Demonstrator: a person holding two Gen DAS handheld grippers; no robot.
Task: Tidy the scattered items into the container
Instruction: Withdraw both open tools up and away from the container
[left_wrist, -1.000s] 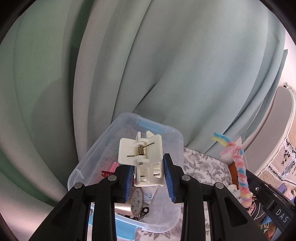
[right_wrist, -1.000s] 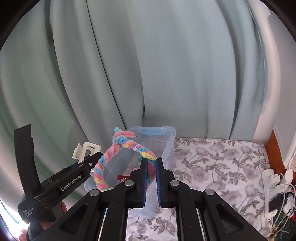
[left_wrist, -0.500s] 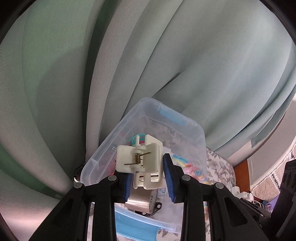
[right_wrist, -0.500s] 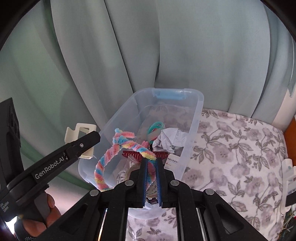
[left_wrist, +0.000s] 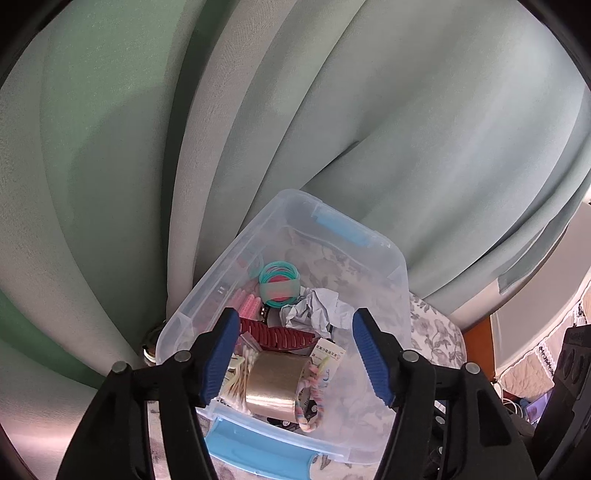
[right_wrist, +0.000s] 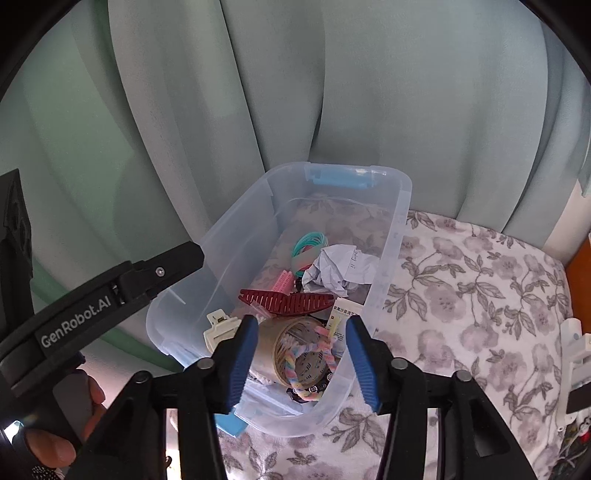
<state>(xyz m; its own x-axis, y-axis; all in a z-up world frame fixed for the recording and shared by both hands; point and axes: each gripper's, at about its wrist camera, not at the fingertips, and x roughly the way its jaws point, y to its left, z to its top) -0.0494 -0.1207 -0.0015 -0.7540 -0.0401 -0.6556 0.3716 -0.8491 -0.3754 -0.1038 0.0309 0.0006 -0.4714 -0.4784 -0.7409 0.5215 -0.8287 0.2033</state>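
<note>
Where a second ago the left gripper (left_wrist: 291, 354) was clamping a white spring clip over the clear plastic container (left_wrist: 391, 280), its jaws now stand spread wide with nothing between them. Through the gap the left wrist view shows the contents: a roll of tape (left_wrist: 275, 384) nearest, a dark red comb (left_wrist: 275, 334) behind it, crumpled paper (left_wrist: 317, 308) and teal hair ties (left_wrist: 279, 282) farther back. A pastel twisted pipe cleaner (left_wrist: 312, 395) lies against the tape's right side. The clip itself is hidden in this view.

From the right wrist view, the right gripper (right_wrist: 299, 360) has likewise let go: half a second ago it pinched the pipe cleaner, and its jaws are now apart and empty. The pipe cleaner (right_wrist: 314, 363) rests inside the container (right_wrist: 402, 206), draped over the tape (right_wrist: 291, 341), and the white spring clip (right_wrist: 221, 330) lies at the near left corner, by the wall. Both items have been dropped in, so those two deliveries look finished. On the floral bed cover (right_wrist: 465, 280) to the right, nothing else loose is clearly visible.
</note>
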